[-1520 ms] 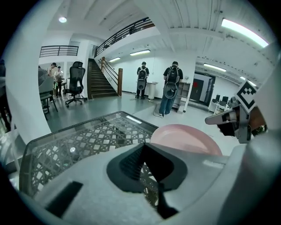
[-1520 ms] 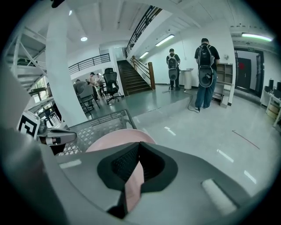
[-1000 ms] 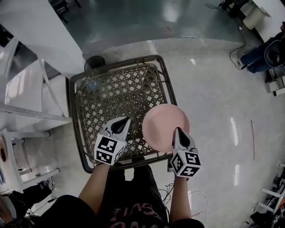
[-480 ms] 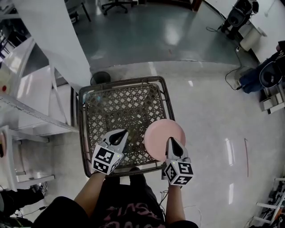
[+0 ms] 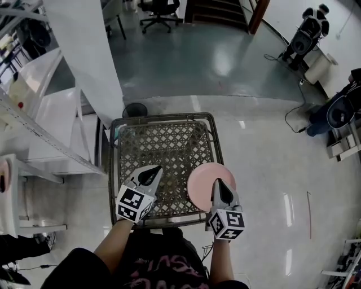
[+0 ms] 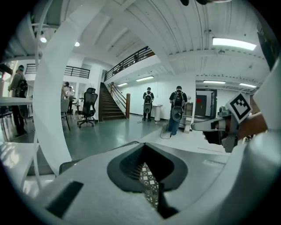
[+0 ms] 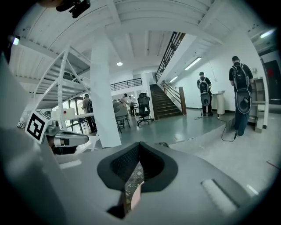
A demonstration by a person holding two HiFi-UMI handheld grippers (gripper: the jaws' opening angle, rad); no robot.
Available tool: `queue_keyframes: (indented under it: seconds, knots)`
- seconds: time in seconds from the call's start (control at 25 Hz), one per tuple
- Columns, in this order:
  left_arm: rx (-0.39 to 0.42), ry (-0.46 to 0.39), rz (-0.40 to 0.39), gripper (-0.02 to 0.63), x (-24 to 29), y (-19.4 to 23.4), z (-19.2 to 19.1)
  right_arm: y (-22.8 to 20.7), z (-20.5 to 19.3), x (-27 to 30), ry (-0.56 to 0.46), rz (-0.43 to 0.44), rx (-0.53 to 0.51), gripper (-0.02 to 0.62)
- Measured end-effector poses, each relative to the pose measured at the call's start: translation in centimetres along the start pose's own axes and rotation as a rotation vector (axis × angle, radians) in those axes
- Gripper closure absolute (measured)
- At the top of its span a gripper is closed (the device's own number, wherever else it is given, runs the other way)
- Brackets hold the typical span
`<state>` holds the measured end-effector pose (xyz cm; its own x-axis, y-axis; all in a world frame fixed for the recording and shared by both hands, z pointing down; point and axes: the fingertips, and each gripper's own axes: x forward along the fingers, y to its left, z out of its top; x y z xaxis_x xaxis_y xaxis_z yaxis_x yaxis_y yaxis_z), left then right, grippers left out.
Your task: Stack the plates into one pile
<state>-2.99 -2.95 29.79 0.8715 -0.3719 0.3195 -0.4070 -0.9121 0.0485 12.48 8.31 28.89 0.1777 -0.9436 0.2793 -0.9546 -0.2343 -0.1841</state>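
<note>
Head view: a pink plate [image 5: 206, 179] is held above the near right corner of a lattice-floored crate [image 5: 163, 117], its disc overlapping the crate's right rim and the pale floor [image 5: 265, 163] beyond. The right gripper [image 5: 218, 184] has its jaws closed on the plate's near edge. In the right gripper view, a sliver of pink shows pinched in the narrow slit between the jaws of that gripper [image 7: 131, 190], with the crate's lattice behind it.

The left gripper [image 5: 156, 169] hovers just beside it over the crate's near left part, jaws drawn together with nothing between them. The left gripper view shows the tips of this gripper [image 6: 151, 193] meeting, and only lattice shows through the gap behind them. Both grippers point away from the person, side by side and apart, their marker cubes facing the head camera. The crate looks empty inside.

A white pillar [image 5: 84, 56] rises just beyond the crate's far left corner, with white shelving [image 5: 34, 130] to the left of it. Farther off, an office chair [image 5: 161, 8] stands on the grey-green floor near a staircase [image 5: 217, 11]. Two people with backpacks [image 6: 178, 107] stand in the background of the left gripper view.
</note>
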Motion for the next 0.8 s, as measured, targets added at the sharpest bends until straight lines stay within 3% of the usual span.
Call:
queue_keyframes:
  seconds: [0.4, 0.8]
  knots:
    - [0.009, -0.093, 0.061, 0.606, -1.9, 2.7, 2.7, 2.4, 3.0, 0.9, -0.069, 0.042, -0.077, 0.584]
    - [0.056, -0.121, 0.091, 0.606, -4.4, 3.2, 3.3, 5.0, 3.7, 0.8, -0.103, 0.099, -0.114, 0.584]
